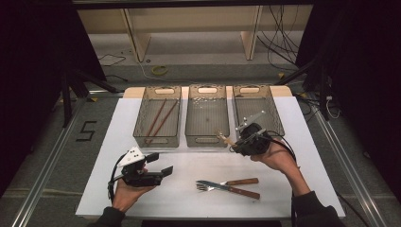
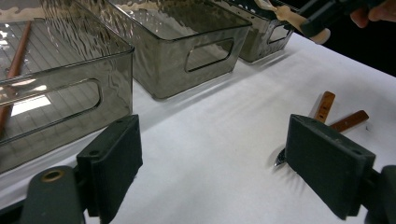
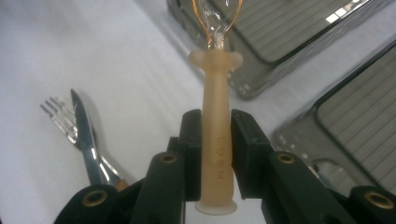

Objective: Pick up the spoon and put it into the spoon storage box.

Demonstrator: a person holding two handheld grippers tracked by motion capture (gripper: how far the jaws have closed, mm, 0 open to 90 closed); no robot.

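Observation:
My right gripper [image 1: 235, 144] [image 3: 215, 126] is shut on the beige handle of a utensil [image 1: 222, 137] [image 3: 215, 84] with a clear, orange-edged head. It holds the utensil off the table, in front of the gap between the middle bin [image 1: 206, 140] and the right bin [image 1: 257, 90]. The same utensil [image 2: 285, 14] appears top right in the left gripper view. My left gripper [image 1: 160, 164] [image 2: 215, 158] stays open over the white table, nothing between its jaws. A fork [image 1: 202, 187] [image 3: 60, 116] and a knife [image 1: 210, 184] [image 3: 84, 126], both with wooden handles, lie crossed near the front.
Three grey see-through bins stand in a row at the back of the white tabletop [image 1: 283, 156]. The left bin [image 1: 156, 140] holds two brown chopsticks [image 1: 158, 118]. Bare floor and cables lie beyond the table.

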